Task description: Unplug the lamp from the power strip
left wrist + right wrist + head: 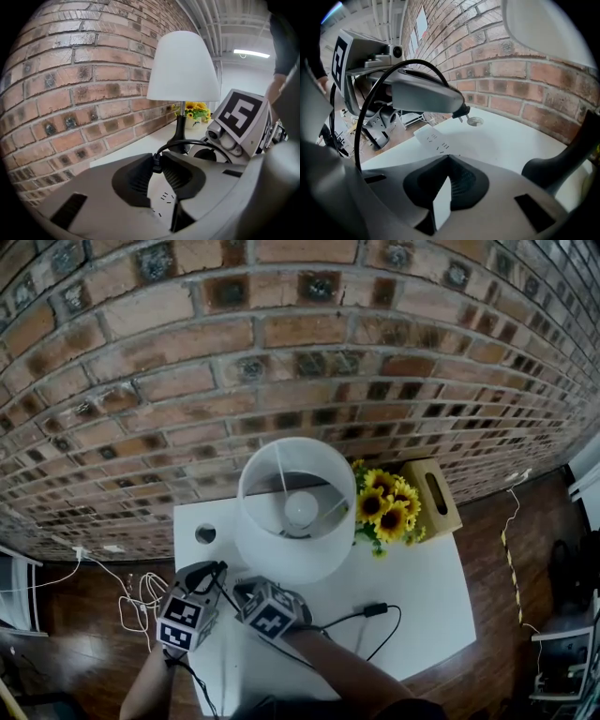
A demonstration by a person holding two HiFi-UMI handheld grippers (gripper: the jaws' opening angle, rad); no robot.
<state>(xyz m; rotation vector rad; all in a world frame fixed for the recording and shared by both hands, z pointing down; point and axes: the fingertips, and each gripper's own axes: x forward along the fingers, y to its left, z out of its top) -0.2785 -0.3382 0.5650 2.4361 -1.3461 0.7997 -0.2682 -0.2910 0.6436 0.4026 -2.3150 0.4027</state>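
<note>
lamp plug [461, 111] | clamped in left gripper [157, 161] jaws | power strip [432, 137] | clamped in right gripper [446, 159] jaws

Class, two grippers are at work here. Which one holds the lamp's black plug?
The left gripper: its jaws pinch the black plug, whose prongs are bare, out of any socket. The right gripper instead clamps the white power strip.

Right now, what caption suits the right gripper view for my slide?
Right gripper pins the white power strip; left gripper holds the black plug just clear of it.
</note>
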